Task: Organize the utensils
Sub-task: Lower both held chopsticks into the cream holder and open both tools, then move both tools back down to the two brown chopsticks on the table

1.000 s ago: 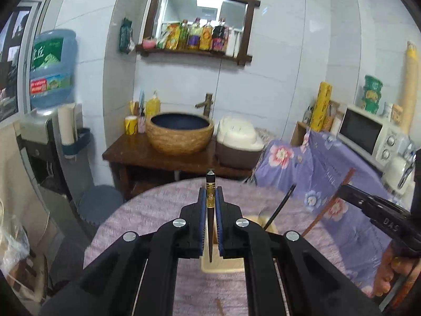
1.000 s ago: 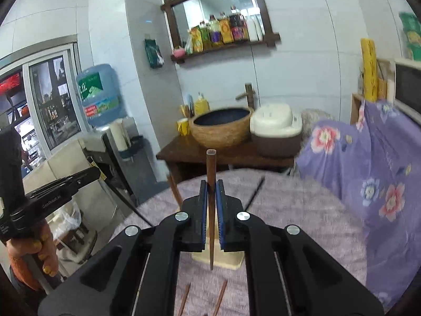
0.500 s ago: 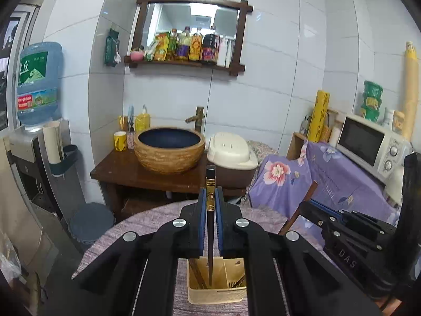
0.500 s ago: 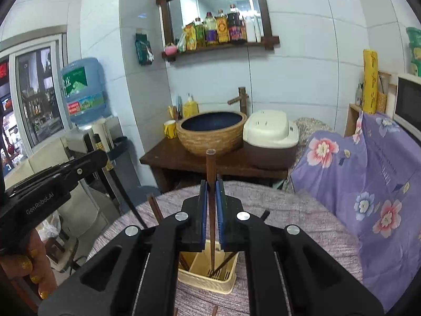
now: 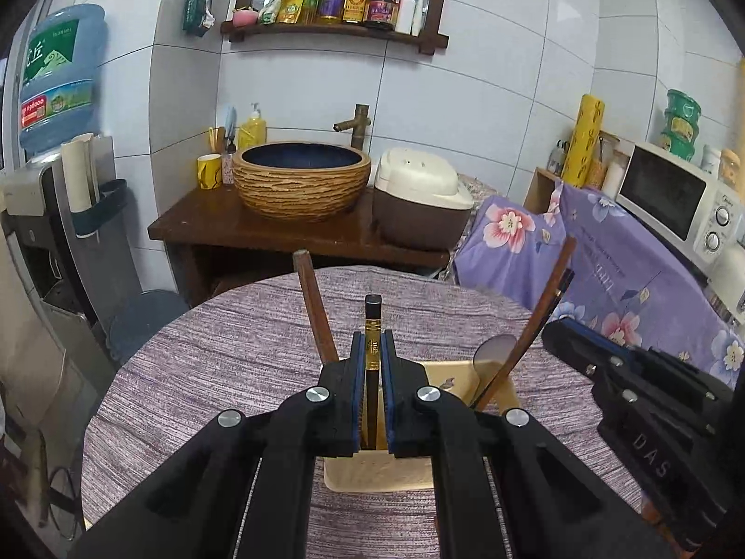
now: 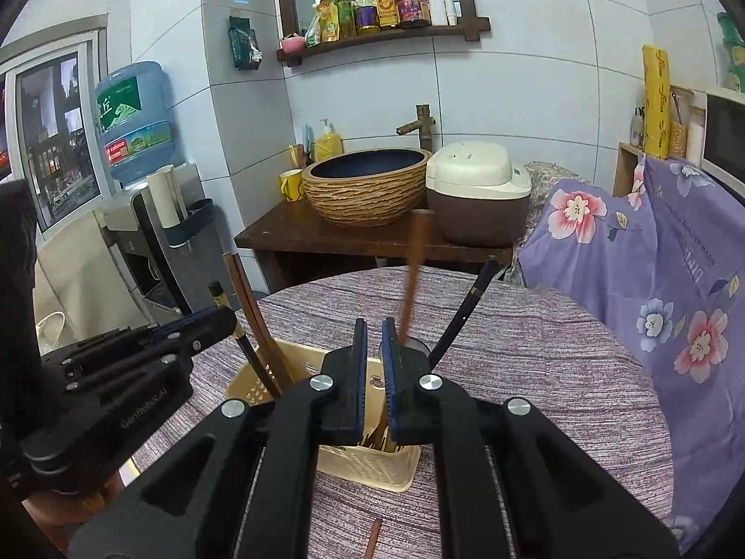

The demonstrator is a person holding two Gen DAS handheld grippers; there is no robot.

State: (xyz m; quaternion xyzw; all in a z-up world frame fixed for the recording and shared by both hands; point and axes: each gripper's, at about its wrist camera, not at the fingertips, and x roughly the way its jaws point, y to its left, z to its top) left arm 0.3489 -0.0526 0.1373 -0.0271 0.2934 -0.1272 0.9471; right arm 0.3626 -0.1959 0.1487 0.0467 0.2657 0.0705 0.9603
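Since a moment ago, both grippers have dropped over the beige utensil basket (image 6: pixel 354 459) on the purple-clothed table (image 6: pixel 535 372). On the left, the left gripper (image 5: pixel 372 349) pinches a black gold-banded chopstick (image 5: pixel 372 321) upright above the basket. On the right, the right gripper (image 6: pixel 374 340) has spread slightly, and its blurred brown chopstick (image 6: pixel 414 279) stands free, tip down into the basket.

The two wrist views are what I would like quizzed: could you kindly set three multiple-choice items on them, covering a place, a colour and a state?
1. Where does the beige basket stand?
A. on the round table
B. on the floor
C. on a chair

2. What colour is the chopstick in the left tool?
A. white
B. black with a gold band
C. green

3. How is the right tool?
A. shut on a spoon
B. out of view
C. fingers parted, nothing between them

Key: 1 A, the purple-clothed tabletop lies under it; 2 B, the gold band shows at the pads; 3 C, the gap between its fingers is empty.
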